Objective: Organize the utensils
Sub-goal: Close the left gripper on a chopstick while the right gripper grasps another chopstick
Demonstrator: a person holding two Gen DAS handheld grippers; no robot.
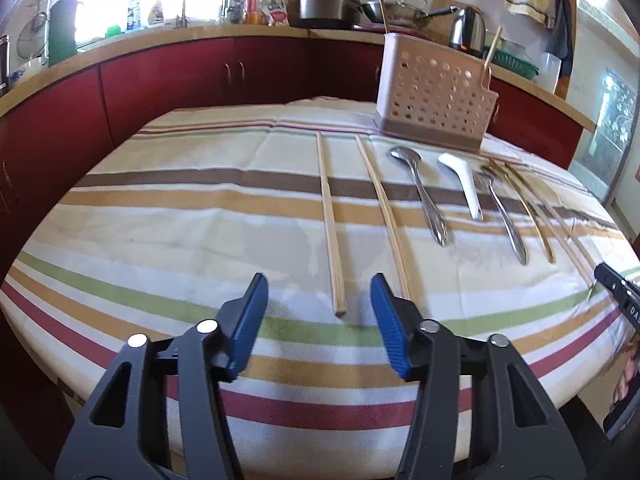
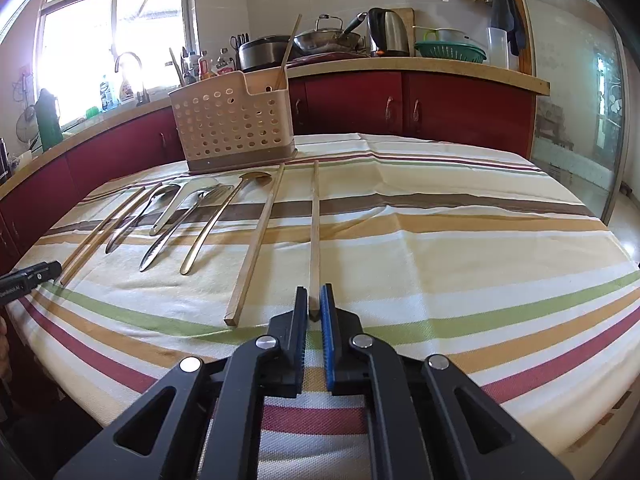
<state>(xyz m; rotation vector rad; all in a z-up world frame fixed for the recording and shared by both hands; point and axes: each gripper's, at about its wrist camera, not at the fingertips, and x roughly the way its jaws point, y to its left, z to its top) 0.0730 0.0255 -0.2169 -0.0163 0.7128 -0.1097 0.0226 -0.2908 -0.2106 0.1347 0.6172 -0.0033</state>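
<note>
A beige perforated utensil holder (image 1: 436, 100) (image 2: 232, 124) stands at the table's far side with chopsticks in it. On the striped cloth lie two wooden chopsticks (image 1: 330, 220), a steel spoon (image 1: 420, 192), a white spoon (image 1: 462, 184), a fork (image 1: 504, 216) and a gold spoon (image 2: 220, 220). My left gripper (image 1: 320, 292) is open, its jaws on either side of the near end of the left chopstick. My right gripper (image 2: 315, 300) is shut on the near end of the rightmost chopstick (image 2: 315, 232), which lies on the cloth beside another chopstick (image 2: 258, 240).
Red cabinets and a counter (image 2: 400, 68) with kettle, pots and bottles run behind the round table (image 1: 160, 208). The other gripper's black tip shows at the right edge of the left view (image 1: 618, 284) and the left edge of the right view (image 2: 28, 276).
</note>
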